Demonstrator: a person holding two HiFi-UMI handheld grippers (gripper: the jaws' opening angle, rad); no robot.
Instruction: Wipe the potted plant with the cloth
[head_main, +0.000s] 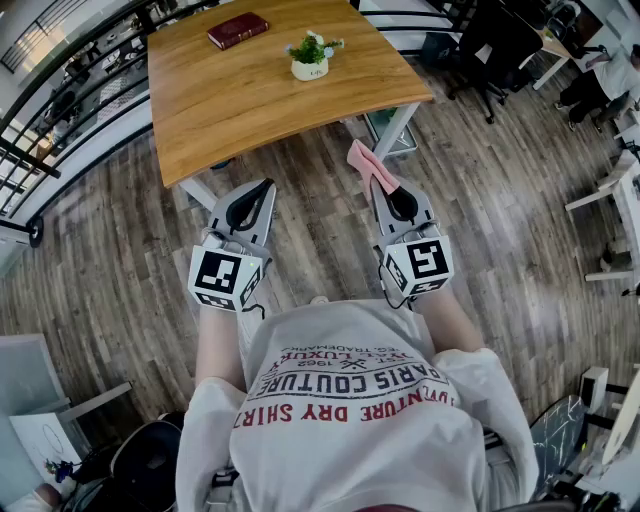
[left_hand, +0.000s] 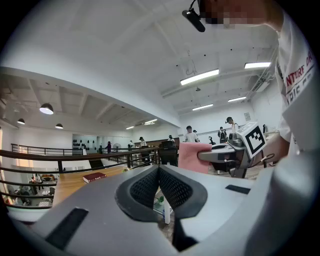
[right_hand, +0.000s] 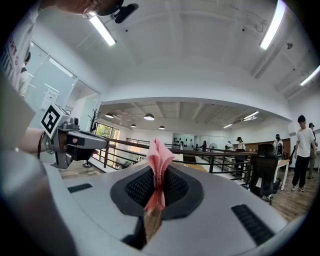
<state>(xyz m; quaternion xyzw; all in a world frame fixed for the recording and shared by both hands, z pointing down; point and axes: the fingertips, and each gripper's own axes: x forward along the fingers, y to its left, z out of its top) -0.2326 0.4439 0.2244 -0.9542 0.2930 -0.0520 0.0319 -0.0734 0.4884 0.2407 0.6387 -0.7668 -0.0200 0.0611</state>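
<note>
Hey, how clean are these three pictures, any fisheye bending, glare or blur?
Head view: strong fisheye, the floorboards curve around the wooden table, yet the potted plant is sharp. Left gripper view: ceiling strip lights blow out white, corners are black. Right gripper view: the pink cloth between the jaws is crisp, a strip light glares overhead.

The potted plant (head_main: 313, 57) is a small white pot with green leaves and pale flowers. It stands upright at the top centre of the head view, on a wooden table (head_main: 250, 110). The cloth (head_main: 366, 163) is pink and bunched into folds. It sticks forward from the jaws of the right gripper (head_main: 378, 186), which pinch it just right of centre, well apart from the plant.
</note>
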